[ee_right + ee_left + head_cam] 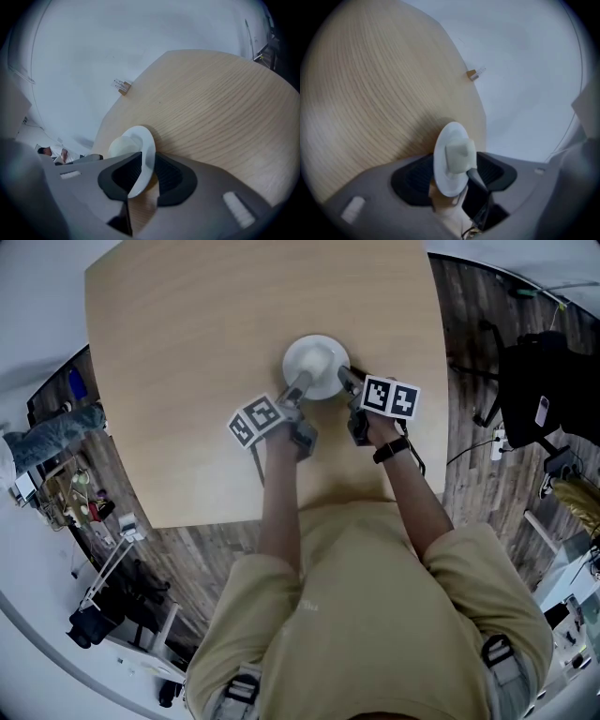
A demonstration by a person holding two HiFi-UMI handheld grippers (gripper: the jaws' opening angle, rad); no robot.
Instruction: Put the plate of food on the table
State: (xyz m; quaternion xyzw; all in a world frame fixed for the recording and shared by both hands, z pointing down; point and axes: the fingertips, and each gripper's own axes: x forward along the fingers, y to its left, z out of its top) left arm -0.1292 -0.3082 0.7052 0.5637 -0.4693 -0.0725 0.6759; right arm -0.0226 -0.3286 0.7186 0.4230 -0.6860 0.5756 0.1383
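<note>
— Fingers (411, 182) on the left gripper (457, 177)?
— Spread wide, with the rim of the plate (316, 367) between them and neither one touching it.
— And the right gripper (143, 176)?
— Narrow around the rim. Its pads (168, 176) seem just clear of it, though that view is tight.
— Where's the plate?
— Flat on the table (187, 352), near its middle, with a pale lump of food (459, 154) on it.
</note>
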